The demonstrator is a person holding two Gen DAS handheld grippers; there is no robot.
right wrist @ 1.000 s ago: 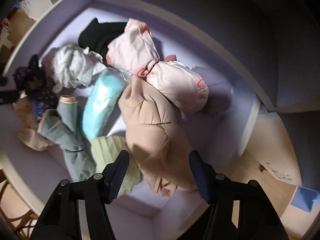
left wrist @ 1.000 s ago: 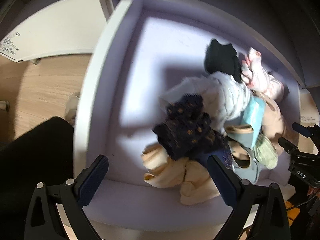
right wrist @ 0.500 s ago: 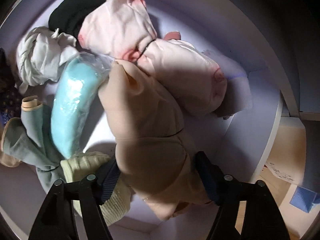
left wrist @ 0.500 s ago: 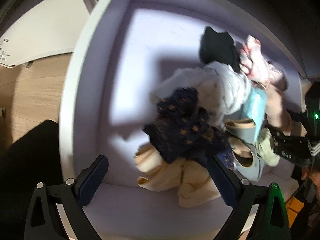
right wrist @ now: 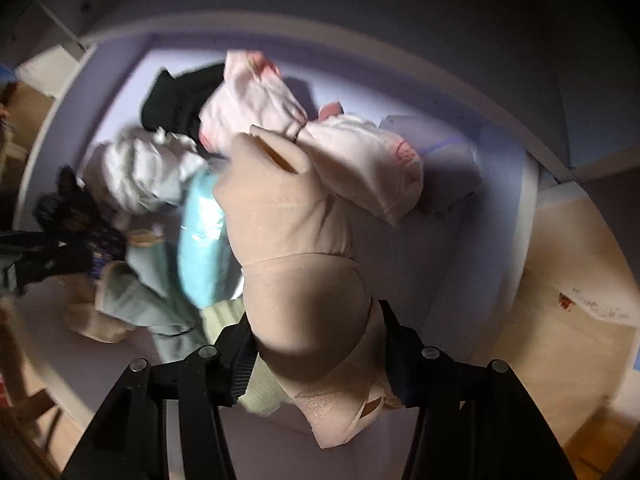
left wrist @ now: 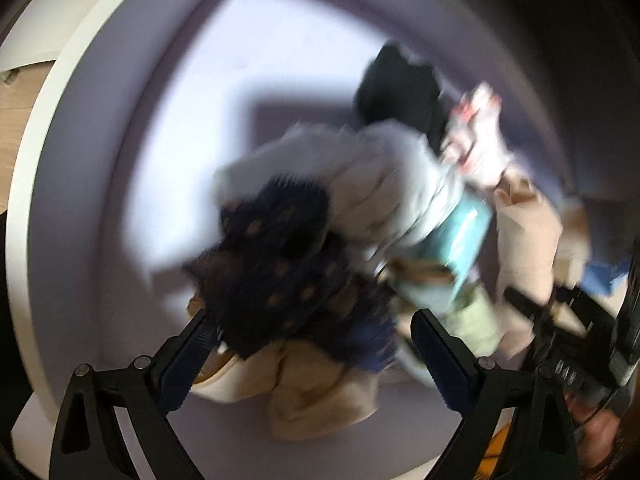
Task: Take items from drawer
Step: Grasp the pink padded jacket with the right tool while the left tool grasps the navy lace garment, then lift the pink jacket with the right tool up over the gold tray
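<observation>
The open drawer [left wrist: 280,60] has a lilac inside and holds a heap of clothes. In the blurred left wrist view, my left gripper [left wrist: 316,344] is open, its fingers on either side of a navy dotted garment [left wrist: 280,272] that lies on a cream garment [left wrist: 316,396]. My right gripper [right wrist: 318,354] is shut on a beige garment [right wrist: 296,240], held up above the heap. A pink garment [right wrist: 360,160] is draped against its top. The left wrist view shows the right gripper [left wrist: 560,320] at the right edge with the beige garment [left wrist: 524,240].
The heap also holds a black garment [right wrist: 176,100], a white garment [right wrist: 136,172], a light-blue packet [right wrist: 200,248], grey-green socks [right wrist: 136,300] and a pale green knit [right wrist: 224,316]. The drawer's white rim [left wrist: 48,120] curves on the left. Wooden floor [right wrist: 560,340] lies outside.
The right gripper went down over the beige garment, shut on it and raised it. The left gripper moved in until its fingers flanked the navy garment.
</observation>
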